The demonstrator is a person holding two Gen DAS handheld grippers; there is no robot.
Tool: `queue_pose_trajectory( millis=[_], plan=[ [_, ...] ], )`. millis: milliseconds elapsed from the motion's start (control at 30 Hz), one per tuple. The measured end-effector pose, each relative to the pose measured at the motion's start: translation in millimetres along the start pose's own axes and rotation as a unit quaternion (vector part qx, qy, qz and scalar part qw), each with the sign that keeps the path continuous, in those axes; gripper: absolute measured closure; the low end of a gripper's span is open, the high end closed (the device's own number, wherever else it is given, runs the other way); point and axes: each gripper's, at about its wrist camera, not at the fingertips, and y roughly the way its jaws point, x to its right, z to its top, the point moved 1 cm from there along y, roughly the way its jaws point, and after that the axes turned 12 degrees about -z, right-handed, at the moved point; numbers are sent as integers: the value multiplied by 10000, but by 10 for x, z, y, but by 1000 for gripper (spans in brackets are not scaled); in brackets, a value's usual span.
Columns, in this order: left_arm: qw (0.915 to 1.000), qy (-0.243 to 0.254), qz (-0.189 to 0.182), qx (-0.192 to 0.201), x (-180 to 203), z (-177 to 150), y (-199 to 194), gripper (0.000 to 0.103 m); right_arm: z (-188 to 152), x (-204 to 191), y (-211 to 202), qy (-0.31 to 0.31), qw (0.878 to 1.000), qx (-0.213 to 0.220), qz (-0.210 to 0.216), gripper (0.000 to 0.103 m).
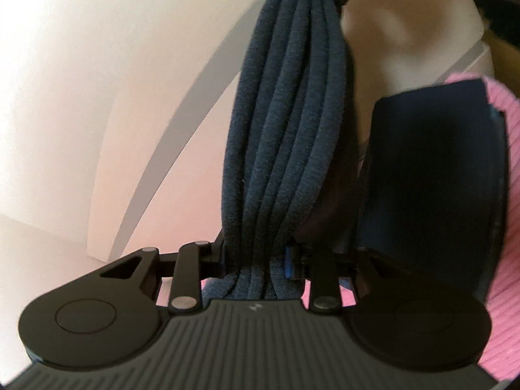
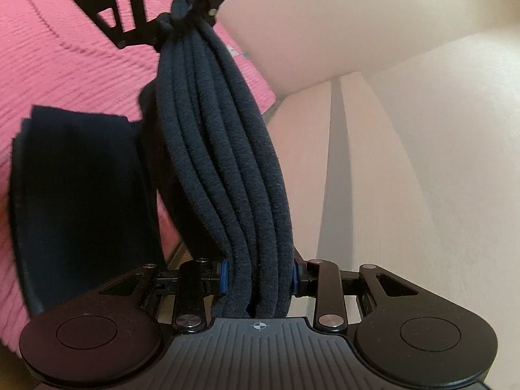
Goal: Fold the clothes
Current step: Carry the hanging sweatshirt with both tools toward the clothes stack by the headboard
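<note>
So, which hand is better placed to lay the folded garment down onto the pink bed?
Neither clearly: left gripper and right gripper both clamp the dark blue garment stretched between them. Probably both lower together onto the pink bedspread.

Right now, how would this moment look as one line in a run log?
step: carrying folded cloth | left gripper: shut on dark blue garment | right gripper: shut on same garment | below: pink bedspread

Matte black left gripper (image 1: 260,260), ribbed housing, silver pivot screws, blue pads.
</note>
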Motion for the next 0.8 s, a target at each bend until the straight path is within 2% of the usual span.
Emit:
queue_pose_trajectory(
  millis=[167, 267, 333, 467, 533, 667, 800],
  plan=[
    [9959, 234, -797, -358, 810, -286, 526, 75, -304, -885, 68, -140, 9966, -266, 770, 70],
    [9926, 716, -857, -471, 1258, -399, 664, 71, -505, -1269, -63, -382, 9942, -308, 959, 64],
    [9934, 731, -778, -409, 1306, -434, 657, 71, -692, -1289, -221, -257, 9944, -327, 972, 54],
    [9943, 682, -777, -248, 1206, -454, 576, 68, -971, -1164, -188, -61, 9946, -480, 916, 53],
    [9937, 766, -790, -235, 1168, -456, 578, 68, -922, -1205, -177, 93, 9936, -587, 961, 54],
    [9925, 848, -816, -337, 1237, -383, 631, 70, -529, -1117, 86, 93, 9920, -747, 1012, 58],
    [9923, 914, -800, -230, 1478, -471, 544, 66, -508, -1093, 47, 59, 9906, -812, 1095, 58]
  ],
)
